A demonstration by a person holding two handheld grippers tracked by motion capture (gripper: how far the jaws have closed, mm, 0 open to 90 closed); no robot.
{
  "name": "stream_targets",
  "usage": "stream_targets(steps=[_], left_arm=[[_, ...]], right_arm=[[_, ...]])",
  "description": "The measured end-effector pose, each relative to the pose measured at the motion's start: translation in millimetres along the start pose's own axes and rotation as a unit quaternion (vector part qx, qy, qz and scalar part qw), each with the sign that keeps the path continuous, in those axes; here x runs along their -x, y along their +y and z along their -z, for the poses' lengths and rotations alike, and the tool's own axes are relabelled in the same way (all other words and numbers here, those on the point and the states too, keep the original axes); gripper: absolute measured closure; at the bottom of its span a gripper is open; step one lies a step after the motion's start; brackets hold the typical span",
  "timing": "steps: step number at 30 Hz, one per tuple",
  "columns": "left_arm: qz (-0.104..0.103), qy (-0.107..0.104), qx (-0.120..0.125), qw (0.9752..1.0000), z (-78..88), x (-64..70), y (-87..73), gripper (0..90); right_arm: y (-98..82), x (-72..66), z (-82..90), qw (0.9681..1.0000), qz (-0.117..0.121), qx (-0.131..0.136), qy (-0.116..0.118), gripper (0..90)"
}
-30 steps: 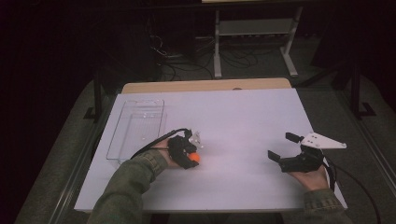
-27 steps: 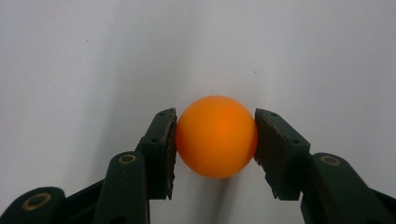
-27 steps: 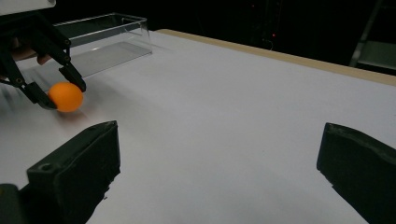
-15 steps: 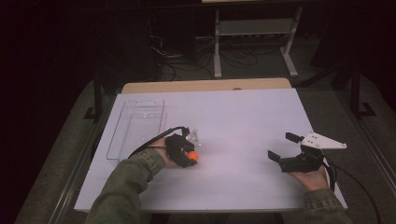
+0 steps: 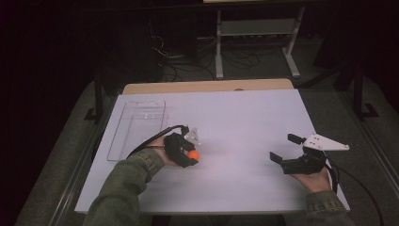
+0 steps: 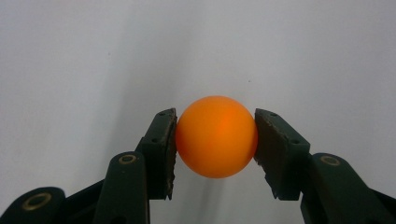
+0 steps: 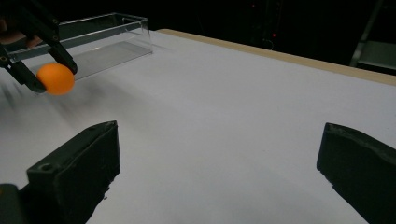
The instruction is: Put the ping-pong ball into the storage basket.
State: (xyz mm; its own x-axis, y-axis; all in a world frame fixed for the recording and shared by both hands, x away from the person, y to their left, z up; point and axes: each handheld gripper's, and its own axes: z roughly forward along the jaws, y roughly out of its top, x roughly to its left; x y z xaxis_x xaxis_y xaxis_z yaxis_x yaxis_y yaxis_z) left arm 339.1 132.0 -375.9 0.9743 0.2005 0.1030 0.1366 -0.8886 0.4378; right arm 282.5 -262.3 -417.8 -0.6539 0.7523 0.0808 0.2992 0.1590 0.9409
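Clear tray (image 5: pixel 139 127) at the left of the white table (image 5: pixel 244 122), long axis running from the near edge toward the far edge, open top, nothing seen inside. In the right gripper view its near wall (image 7: pixel 93 35) stands just behind the ball.

Left gripper (image 5: pixel 187 156) sits just right of the tray's near end. Jaws pinching the orange ball (image 5: pixel 193 155); in the left gripper view both pads press the ball (image 6: pixel 216 136) at its widest, one each side, grip centred. From the side, the ball (image 7: pixel 55 78) seems just clear of the tabletop, blur under it, so contact with the surface cannot be told for sure.

Key relation: from the held ball, the tray lies at about 10 to 11 o'clock in the high view, near, not touching. Left hand is plainly the nearer one. Judgement: next move is likely a lift over the tray's rim, then release inside; the rim is the thing to clear.

Right gripper (image 5: pixel 288 149) at the right of the table, well apart from ball and tray, jaws spread wide, nothing between them. Its own view shows the two pads (image 7: pixel 79 163) far apart over bare table.
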Motion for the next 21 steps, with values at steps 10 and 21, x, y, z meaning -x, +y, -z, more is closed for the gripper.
stream_targets(steps=[10,21], left_arm=[[0.001,0.006,0.007,1.0,12.5,1.5,-2.3,50.7],[-0.003,0.016,0.009,0.9998,26.1,1.4,-6.2,50.7]], right_arm=[[0.0,-0.6,-0.5,1.0,0.001,-0.001,0.0,0.0],[0.0,-0.5,-0.1,1.0,0.001,0.0,-0.001,0.0]])
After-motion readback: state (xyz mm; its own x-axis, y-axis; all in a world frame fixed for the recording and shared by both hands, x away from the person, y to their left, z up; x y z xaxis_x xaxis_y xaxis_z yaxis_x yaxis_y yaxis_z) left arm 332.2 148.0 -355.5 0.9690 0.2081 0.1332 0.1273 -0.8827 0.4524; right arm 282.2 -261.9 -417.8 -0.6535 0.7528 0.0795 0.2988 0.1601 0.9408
